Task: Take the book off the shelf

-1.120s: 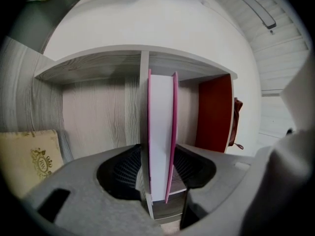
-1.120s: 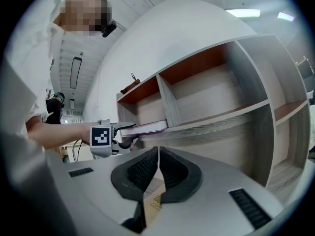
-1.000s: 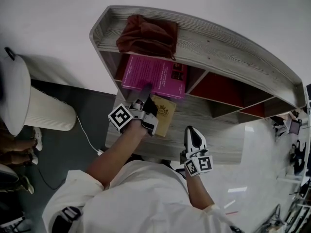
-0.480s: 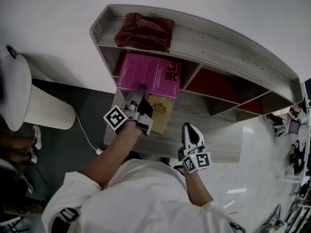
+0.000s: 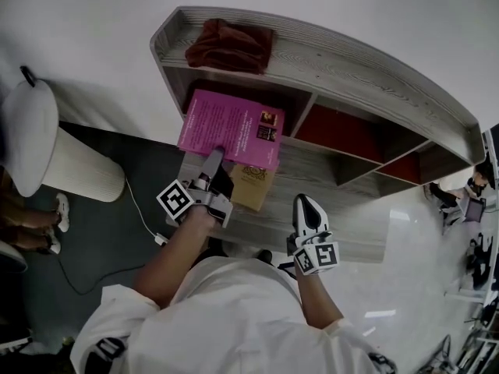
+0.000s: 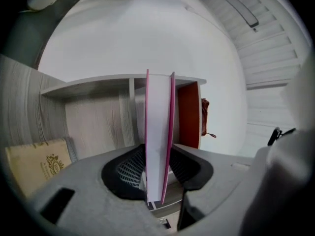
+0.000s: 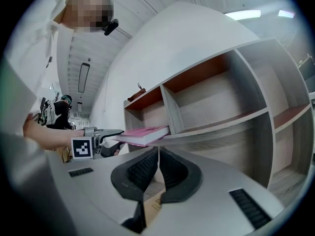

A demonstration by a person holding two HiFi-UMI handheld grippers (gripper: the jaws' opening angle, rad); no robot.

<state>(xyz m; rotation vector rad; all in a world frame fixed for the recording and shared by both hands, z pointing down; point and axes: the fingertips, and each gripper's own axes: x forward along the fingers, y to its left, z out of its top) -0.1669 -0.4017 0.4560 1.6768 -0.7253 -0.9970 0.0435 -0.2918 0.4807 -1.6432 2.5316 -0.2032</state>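
Note:
A pink book [image 5: 230, 125] sticks most of the way out of the left compartment of the grey wooden shelf [image 5: 351, 59]. My left gripper [image 5: 214, 157] is shut on its near edge. In the left gripper view the book [image 6: 158, 132] stands on edge between the pads, gripped by the left gripper [image 6: 158, 173]. My right gripper [image 5: 307, 204] hovers shut and empty over the lower board, right of a tan book [image 5: 253, 185]. In the right gripper view the right gripper [image 7: 157, 155] is shut, and the pink book [image 7: 143, 133] projects from the shelf with the left gripper [image 7: 106, 135] on it.
A dark red cloth [image 5: 232, 45] lies on the shelf top. Red back panels [image 5: 343, 135] line the compartments. The tan book [image 6: 35, 163] lies flat under the pink one. A white cylinder [image 5: 78, 179] and a white cable [image 5: 140, 215] are on the dark floor at left.
My left gripper has drawn the pink book further out of the compartment, toward me and to the left. The right gripper has stayed where it was.

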